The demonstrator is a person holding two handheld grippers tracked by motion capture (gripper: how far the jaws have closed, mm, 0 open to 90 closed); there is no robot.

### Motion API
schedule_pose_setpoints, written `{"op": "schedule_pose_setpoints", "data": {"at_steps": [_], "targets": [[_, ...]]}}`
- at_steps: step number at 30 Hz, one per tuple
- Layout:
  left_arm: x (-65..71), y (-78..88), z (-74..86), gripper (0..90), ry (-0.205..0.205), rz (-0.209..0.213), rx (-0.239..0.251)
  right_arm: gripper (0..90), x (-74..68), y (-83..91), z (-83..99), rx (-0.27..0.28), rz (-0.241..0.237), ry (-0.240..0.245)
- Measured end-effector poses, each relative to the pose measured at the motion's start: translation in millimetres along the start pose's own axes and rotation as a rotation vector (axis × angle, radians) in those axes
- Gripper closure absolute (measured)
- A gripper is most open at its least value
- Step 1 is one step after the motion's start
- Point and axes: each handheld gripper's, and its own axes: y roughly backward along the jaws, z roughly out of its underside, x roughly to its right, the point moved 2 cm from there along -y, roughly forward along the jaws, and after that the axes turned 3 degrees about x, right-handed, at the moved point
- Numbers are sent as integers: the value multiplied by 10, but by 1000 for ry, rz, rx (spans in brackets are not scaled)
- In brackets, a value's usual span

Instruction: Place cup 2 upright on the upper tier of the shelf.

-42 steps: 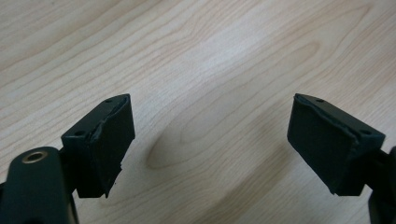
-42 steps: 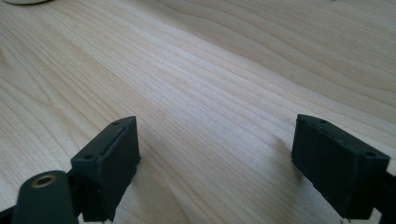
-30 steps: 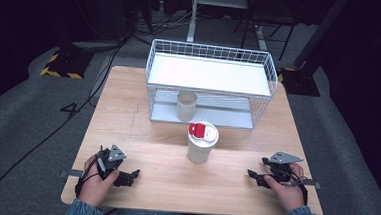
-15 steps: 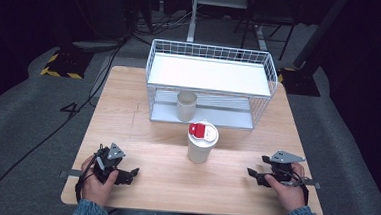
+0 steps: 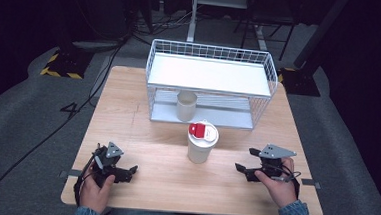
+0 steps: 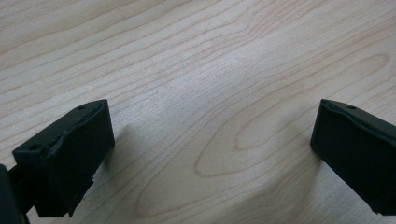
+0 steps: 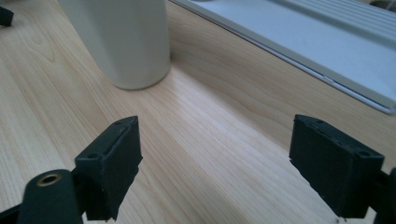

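I'm at the start: both grippers, left (image 5: 133,169) and right (image 5: 239,167), rest spread apart on the worktop (image 5: 141,134) flanking the cup (image 5: 202,143); next I reach for it.

**What Stands Around the Work**

The light wooden table (image 6: 196,56) lies under the jaws of the left gripper (image 6: 212,140) and of the right gripper (image 7: 215,158). Beyond both pairs of jaws stands a white wire rack with two flat shelves (image 5: 210,73). A small cream cup without lid (image 5: 186,106) stands on its lower shelf. Well apart from the left jaws, off the table, a black cable (image 5: 30,148) and a yellow-black striped tape (image 5: 55,72) lie on the grey floor (image 5: 23,107).
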Motion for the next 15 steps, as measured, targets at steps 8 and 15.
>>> {"op": "schedule_pose_setpoints", "data": {"at_steps": [8, 15], "targets": [[2, 1, 2, 2, 2, 1, -1, 160, -121, -139, -181, 48, -60, 18], [4, 2, 2, 2, 3, -2, 0, 157, -223, -290, -299, 70, -114, 40]]}}
